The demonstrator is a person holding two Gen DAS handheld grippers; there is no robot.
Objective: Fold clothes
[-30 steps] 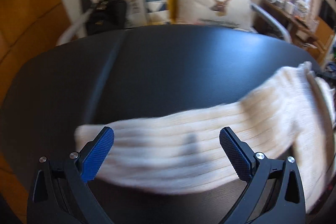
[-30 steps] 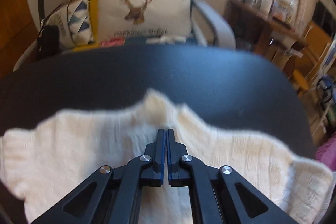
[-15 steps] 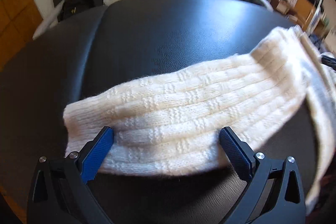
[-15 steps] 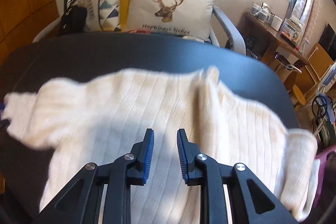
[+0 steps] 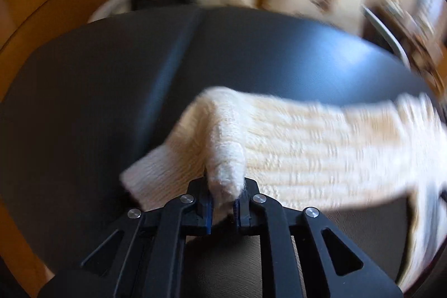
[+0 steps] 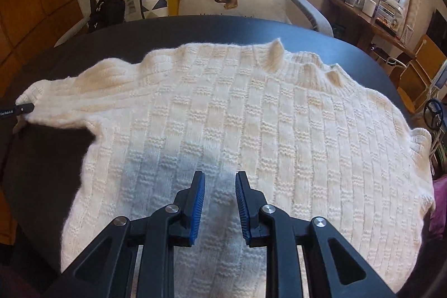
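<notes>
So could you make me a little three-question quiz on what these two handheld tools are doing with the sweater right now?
1. True or false: the left gripper has a bunch of the cream sweater pinched in its jaws.
2. Which part of the sweater does the left gripper hold? A) the collar B) the end of a sleeve C) the bottom hem
3. Fill in: the right gripper hangs over the sweater's body with its jaws ____ and nothing between them.

Key: 1 true; 2 B, the sleeve end at the far left of the right wrist view; 3 open. The sweater lies spread on the black table.
</notes>
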